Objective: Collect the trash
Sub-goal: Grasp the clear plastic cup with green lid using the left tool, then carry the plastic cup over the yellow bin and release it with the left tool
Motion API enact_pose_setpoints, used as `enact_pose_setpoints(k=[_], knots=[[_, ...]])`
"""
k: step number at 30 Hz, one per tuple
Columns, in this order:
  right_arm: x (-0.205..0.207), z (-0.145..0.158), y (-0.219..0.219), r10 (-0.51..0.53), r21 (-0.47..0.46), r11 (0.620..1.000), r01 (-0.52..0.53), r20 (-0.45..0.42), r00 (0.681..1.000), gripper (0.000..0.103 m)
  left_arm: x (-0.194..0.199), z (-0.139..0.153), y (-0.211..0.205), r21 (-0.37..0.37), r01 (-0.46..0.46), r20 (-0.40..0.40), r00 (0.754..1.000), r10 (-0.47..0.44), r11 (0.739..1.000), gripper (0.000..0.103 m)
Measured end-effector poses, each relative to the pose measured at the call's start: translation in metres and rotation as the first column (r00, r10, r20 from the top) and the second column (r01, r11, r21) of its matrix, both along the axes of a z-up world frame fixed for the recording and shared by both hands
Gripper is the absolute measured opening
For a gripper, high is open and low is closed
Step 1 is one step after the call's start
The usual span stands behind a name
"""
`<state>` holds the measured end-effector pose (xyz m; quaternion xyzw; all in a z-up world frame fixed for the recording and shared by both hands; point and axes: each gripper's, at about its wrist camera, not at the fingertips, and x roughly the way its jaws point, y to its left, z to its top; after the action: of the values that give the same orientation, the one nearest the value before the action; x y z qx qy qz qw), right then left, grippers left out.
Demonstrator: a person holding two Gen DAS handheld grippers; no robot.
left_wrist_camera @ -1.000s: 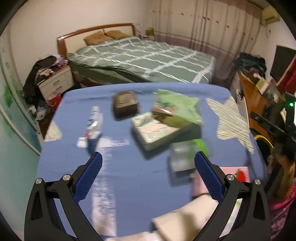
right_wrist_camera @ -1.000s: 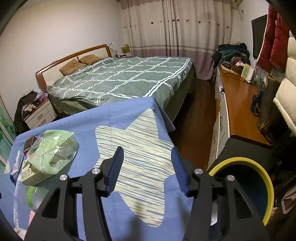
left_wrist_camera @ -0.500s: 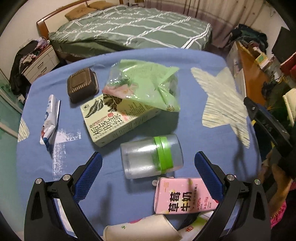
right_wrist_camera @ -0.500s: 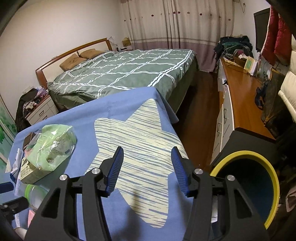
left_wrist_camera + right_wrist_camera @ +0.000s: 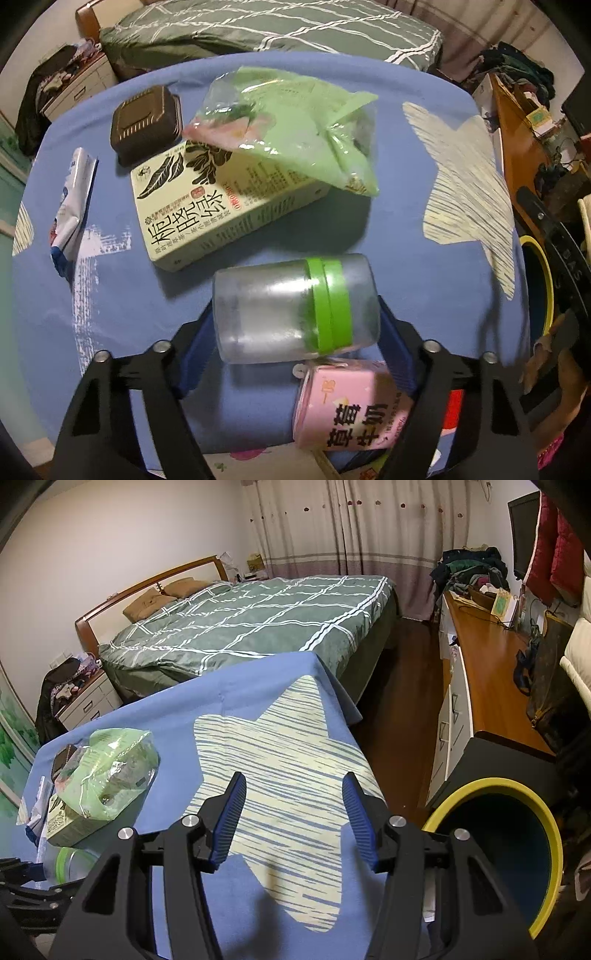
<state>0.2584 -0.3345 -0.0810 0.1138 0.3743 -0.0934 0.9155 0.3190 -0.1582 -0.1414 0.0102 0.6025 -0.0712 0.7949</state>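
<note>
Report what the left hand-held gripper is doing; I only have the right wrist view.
Observer: The left hand-held gripper has just been closing its jaws on the clear jar, which lies on its side; the pads press its two ends.
Operator: Name what lies nearest that jar.
Observer: A pink carton lies flat right beside it, on the camera's side.
Operator: Check the far left.
Observer: A crumpled tube lies alone there, apart from the printed box.
</note>
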Motion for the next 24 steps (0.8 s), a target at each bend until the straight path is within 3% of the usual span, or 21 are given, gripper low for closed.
enact_pose_setpoints(k=[6,14,19,24], knots=[[0.000,0.000,0.000,-0.005,0.005,1.000,0.005,0.005,1.000,0.052,-0.004,0.005,0.002,-0.009,0.012,0.036,0.999,-0.012,1.000,0.073],[-0.015,0.015,-0.019,-0.054,0.010,0.999,0.053,0.044,0.998,0.052,-0.031,0.041,-0.001,-0.025,0.079,0.107,0.991,-0.076,0.997,0.073],[-0.067,0.029,-0.045,-0.064,0.031,0.998,0.062,0.096,0.993,0.052,-0.044,0.060,-0.021,-0.026,0.142,0.140,0.981,-0.137,0.990,0.073],[-0.147,0.030,-0.075,-0.102,0.010,0.995,0.102,0.119,0.988,0.052,-0.053,0.074,-0.063,-0.030,0.228,0.160,0.962,-0.221,0.973,0.073]])
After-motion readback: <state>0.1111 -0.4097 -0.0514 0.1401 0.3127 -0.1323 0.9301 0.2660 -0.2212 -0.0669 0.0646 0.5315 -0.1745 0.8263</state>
